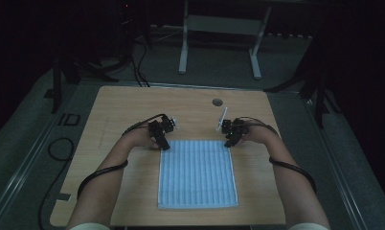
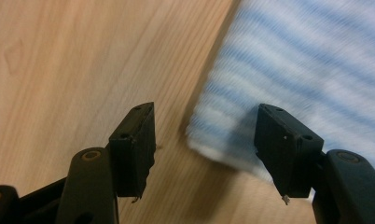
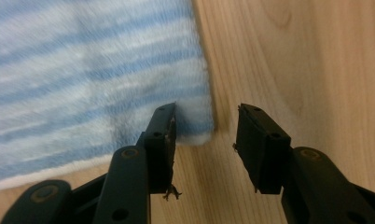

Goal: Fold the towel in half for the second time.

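A blue-and-white striped towel point(image 1: 197, 173) lies flat on the wooden table point(image 1: 123, 105). My left gripper point(image 1: 164, 144) hovers at the towel's far left corner point(image 2: 199, 140), jaws open on either side of that corner, one over bare wood and one over cloth. My right gripper point(image 1: 228, 142) is at the far right corner point(image 3: 202, 130), also open, with the corner lying between its two black jaws. Nothing is held by either gripper point(image 2: 206, 144) point(image 3: 204, 140).
A round cable hole point(image 1: 217, 102) sits near the table's far edge. A small white strip point(image 1: 222, 117) lies just beyond the right gripper. Black cables point(image 1: 61, 148) trail off the left side. A grey stand point(image 1: 219, 28) is on the floor behind the table.
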Available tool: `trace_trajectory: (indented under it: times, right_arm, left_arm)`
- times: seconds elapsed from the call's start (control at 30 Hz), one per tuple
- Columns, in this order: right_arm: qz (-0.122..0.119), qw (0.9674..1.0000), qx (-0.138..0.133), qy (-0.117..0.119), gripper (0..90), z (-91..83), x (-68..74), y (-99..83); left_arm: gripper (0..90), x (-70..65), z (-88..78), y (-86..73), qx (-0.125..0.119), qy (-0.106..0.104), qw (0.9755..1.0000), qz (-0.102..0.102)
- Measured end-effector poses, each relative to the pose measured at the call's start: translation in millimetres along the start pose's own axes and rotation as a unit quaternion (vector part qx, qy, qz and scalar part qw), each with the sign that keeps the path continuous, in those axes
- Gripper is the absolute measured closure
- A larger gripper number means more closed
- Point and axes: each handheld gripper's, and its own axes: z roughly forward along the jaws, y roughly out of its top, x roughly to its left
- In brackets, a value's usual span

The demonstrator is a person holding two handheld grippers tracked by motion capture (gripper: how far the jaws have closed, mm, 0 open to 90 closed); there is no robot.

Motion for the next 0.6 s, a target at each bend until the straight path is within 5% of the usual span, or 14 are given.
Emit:
trace_trajectory:
  times: [0.3, 0.43, 0.5, 0.6]
  right_arm:
    - [0.012, 0.9993, 0.009, 0.034, 67.2, 4.7, -7.2, 1.9]
    - [0.018, 0.9982, 0.007, 0.057, 82.1, 4.6, -6.1, 1.0]
    - [0.011, 0.9984, 0.010, 0.054, 84.0, 4.3, -4.3, 2.1]
    - [0.009, 0.9990, 0.018, 0.041, 85.5, 2.5, -1.4, 3.9]
  left_arm:
    - [52.9, -0.9, 1.7, 5.6, 0.005, -0.002, 0.9997, 0.023]
    - [70.3, 0.9, 1.5, 3.3, -0.001, -0.042, 0.9990, 0.015]
    - [81.5, -1.4, 1.3, 2.9, -0.004, -0.047, 0.9986, 0.022]
    - [84.1, -1.9, -1.2, 5.1, 0.005, -0.035, 0.9991, 0.022]
